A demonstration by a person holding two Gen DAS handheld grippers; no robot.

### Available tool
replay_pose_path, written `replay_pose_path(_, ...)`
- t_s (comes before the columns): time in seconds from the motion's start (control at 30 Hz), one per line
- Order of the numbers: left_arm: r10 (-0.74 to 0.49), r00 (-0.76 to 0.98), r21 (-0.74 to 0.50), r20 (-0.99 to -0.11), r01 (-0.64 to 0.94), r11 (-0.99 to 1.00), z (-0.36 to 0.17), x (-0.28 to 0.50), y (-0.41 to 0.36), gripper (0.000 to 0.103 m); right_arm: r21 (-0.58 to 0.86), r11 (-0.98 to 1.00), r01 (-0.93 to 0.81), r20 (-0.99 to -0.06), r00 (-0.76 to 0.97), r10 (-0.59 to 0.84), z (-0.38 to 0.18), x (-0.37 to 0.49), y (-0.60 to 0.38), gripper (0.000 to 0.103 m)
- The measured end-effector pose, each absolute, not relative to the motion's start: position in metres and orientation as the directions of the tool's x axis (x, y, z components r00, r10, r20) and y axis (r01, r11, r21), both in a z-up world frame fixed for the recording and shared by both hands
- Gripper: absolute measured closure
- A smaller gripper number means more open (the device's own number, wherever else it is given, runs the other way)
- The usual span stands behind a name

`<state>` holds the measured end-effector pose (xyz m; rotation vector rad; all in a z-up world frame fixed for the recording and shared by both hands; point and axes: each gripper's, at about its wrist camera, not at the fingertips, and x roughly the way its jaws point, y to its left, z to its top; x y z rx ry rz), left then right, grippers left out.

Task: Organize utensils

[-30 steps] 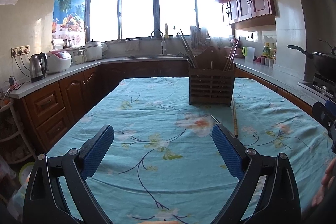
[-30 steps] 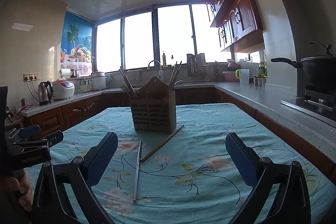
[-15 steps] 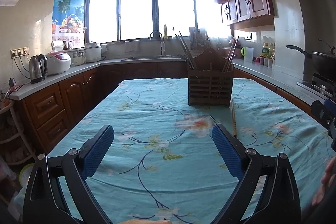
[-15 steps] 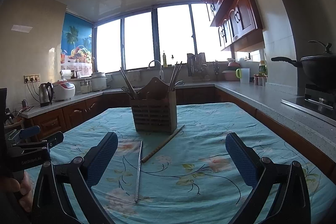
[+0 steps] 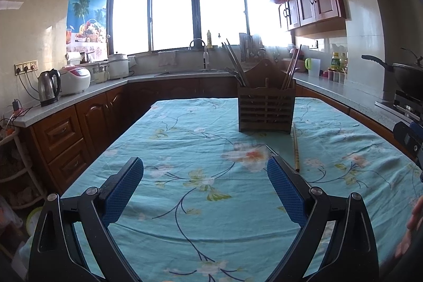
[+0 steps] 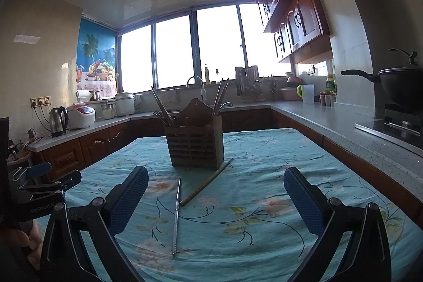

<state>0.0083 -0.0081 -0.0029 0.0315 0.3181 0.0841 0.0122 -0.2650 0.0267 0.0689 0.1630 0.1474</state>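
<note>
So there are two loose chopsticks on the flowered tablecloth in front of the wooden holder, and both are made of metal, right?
Not quite. Two do lie loose in front of the wooden holder on the tablecloth, but only one is metal: the thin silver chopstick. The other is a bamboo chopstick, thicker and tan. The right wrist view shows both.

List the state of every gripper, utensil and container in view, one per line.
Left gripper: open, empty, above the tablecloth.
Right gripper: open, empty.
Wooden utensil holder: upright, holding chopsticks in both end compartments.
Metal chopstick: lying flat on the tablecloth, loose.
Bamboo chopstick: lying flat, far end beside the holder's base.
Wok: on the stove, lid on.
Upper cabinets: doors closed.
</note>
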Motion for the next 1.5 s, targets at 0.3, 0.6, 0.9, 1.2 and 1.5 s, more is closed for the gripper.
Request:
replay_pose_path(0.3, 0.087, 0.944, 0.040, -0.317, -0.078, 0.996, -0.0040, 0.0094, -0.0067, 0.006, 0.091, 0.987, -0.136, -0.172, 0.974, 0.150, 0.0263, 0.0142, -0.2622, 0.000)
replay_pose_path(0.6, 0.087, 0.944, 0.043, -0.320, -0.077, 0.996, -0.0044, 0.0111, -0.0063, 0.006, 0.095, 0.986, -0.137, -0.172, 0.973, 0.152, 0.0246, 0.0146, -0.2613, 0.000)
replay_pose_path(0.9, 0.087, 0.944, 0.044, -0.319, -0.077, 0.996, -0.0042, 0.0110, -0.0064, 0.006, 0.096, 0.986, -0.138, -0.174, 0.973, 0.153, 0.0238, 0.0152, -0.2611, 0.000)
replay_pose_path(1.2, 0.082, 0.942, 0.042, -0.325, -0.072, 0.996, -0.0053, 0.0133, -0.0065, 0.006, 0.100, 0.985, -0.138, -0.180, 0.972, 0.154, 0.0232, 0.0181, -0.2599, 0.000)
replay_pose_path(1.5, 0.077, 0.938, 0.038, -0.339, -0.068, 0.997, -0.0067, 0.0170, -0.0054, 0.006, 0.105, 0.985, -0.135, -0.187, 0.970, 0.153, 0.0226, 0.0209, -0.2594, 0.000)
